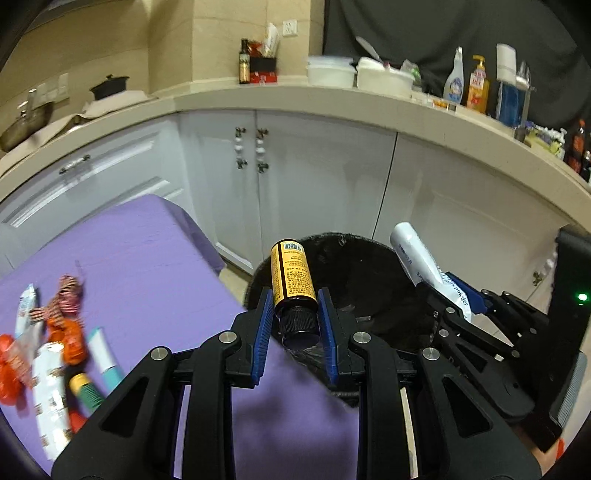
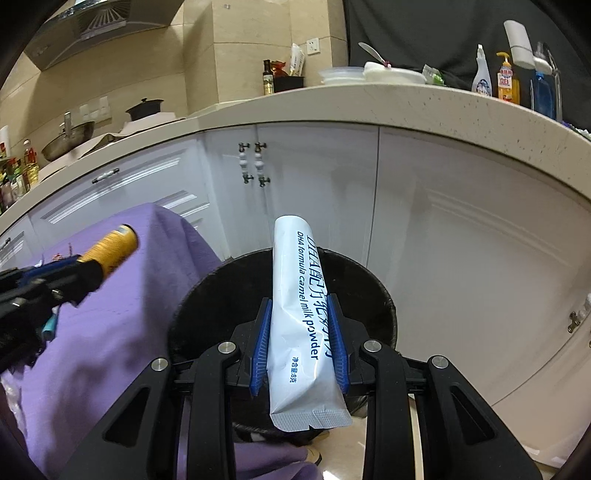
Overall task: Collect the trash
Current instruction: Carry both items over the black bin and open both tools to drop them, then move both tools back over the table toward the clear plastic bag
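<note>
A home kitchen; a beige stone counter (image 2: 406, 99) over white cabinet doors (image 2: 314, 184); a range hood (image 2: 107, 26) and wok (image 2: 66, 138) far left; dish-soap bottle (image 2: 508, 83) far right.

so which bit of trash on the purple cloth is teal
The small tube with the white body and teal cap end, lying beside the orange wrapper. The sachets near it are white and the other wrappers red or orange.

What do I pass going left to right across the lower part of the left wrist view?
Pile of wrappers and tubes on the purple cloth → yellow bottle in the left gripper → black bin → white sachet in the right gripper.
</note>
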The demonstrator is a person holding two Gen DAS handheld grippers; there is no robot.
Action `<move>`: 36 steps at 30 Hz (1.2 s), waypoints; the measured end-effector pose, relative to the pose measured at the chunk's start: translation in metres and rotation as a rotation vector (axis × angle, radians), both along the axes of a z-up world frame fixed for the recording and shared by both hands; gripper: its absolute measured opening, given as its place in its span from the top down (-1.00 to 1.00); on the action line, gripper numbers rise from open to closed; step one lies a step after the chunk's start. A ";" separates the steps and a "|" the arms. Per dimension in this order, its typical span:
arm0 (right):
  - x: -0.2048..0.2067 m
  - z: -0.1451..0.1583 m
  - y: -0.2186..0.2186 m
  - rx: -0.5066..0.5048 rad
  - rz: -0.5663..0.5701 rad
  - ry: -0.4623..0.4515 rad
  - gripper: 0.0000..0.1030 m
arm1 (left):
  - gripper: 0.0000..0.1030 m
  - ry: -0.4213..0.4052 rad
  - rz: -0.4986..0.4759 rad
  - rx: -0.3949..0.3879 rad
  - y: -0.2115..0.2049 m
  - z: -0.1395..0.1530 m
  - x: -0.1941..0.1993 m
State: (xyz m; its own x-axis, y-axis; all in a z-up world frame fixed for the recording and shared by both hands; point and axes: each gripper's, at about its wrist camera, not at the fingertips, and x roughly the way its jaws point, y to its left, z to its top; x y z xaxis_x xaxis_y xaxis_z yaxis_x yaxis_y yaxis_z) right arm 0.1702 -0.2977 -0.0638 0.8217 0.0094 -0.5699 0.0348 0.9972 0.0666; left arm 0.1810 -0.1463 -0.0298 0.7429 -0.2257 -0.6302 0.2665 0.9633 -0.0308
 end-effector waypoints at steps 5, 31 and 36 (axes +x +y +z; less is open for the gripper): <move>0.021 -0.014 -0.008 0.013 -0.006 0.029 0.00 | 0.50 0.044 0.005 0.043 -0.019 -0.020 0.026; -0.040 0.023 0.066 0.033 0.140 -0.028 -0.20 | -0.10 -0.057 0.233 0.029 0.107 0.024 -0.062; -0.054 0.026 0.107 0.024 0.231 -0.033 -0.20 | -0.10 -0.060 0.328 0.035 0.157 0.024 -0.098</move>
State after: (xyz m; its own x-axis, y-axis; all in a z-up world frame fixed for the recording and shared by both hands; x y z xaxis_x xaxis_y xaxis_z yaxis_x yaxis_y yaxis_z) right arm 0.1162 -0.1905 -0.0383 0.8144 0.2130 -0.5398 -0.1970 0.9764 0.0881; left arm 0.0835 0.0104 -0.0061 0.8086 0.0524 -0.5860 -0.0576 0.9983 0.0098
